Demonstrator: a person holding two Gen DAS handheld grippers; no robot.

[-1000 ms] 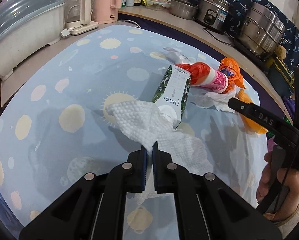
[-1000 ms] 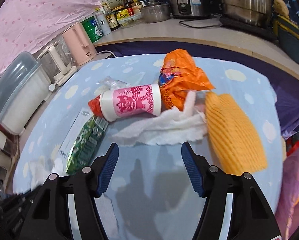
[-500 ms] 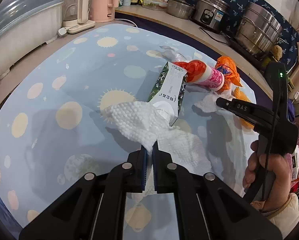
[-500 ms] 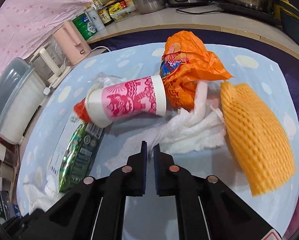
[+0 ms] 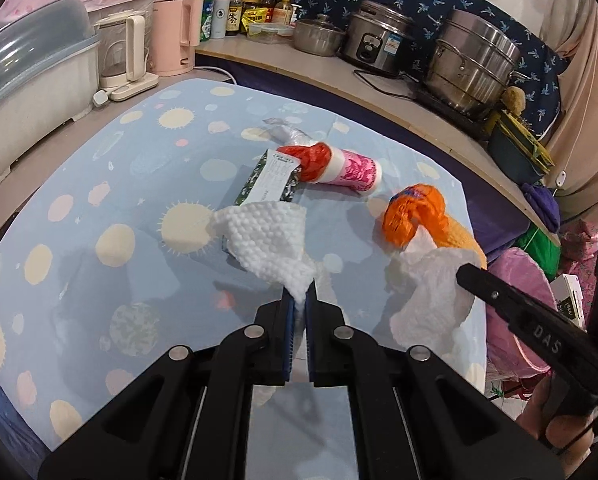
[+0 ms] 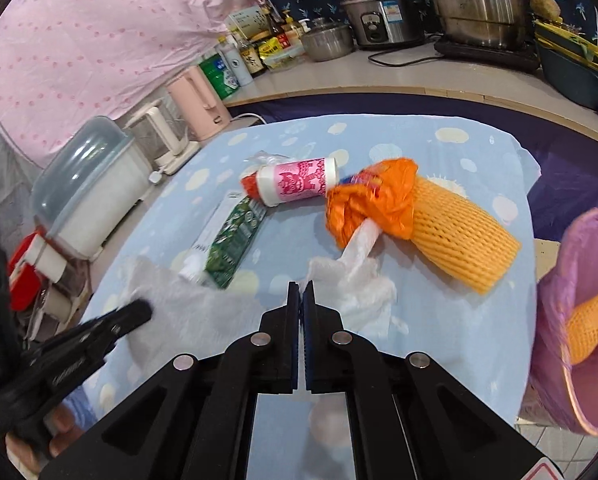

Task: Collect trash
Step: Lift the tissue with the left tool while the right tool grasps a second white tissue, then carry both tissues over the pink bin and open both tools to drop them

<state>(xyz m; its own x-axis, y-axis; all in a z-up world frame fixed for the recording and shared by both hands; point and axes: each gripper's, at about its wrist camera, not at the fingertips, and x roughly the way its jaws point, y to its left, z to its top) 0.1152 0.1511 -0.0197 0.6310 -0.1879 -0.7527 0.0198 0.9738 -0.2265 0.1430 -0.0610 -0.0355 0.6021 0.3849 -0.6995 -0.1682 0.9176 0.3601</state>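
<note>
Your left gripper [image 5: 299, 300] tilts downward, fingers pinching a paper towel [image 5: 267, 236]. Your right gripper [image 6: 300, 292], at its three o'clock, pinches a crumpled tissue [image 6: 359, 284].

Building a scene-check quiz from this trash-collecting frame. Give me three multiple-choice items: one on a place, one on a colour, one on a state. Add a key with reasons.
1. Where is the second foam net?
A) beside the kettle
B) inside the pink bin
C) under the cup

2. What colour is the crumpled plastic bag touching the foam net on the table?
A) green
B) black
C) orange

3. The left gripper is:
A) shut on a white paper towel
B) open and empty
C) shut on a bottle

Key: 1 B, it sits within the bin's wall; 2 C, orange film lies against the net's end; 3 A, the pads pinch the towel's corner.
</note>
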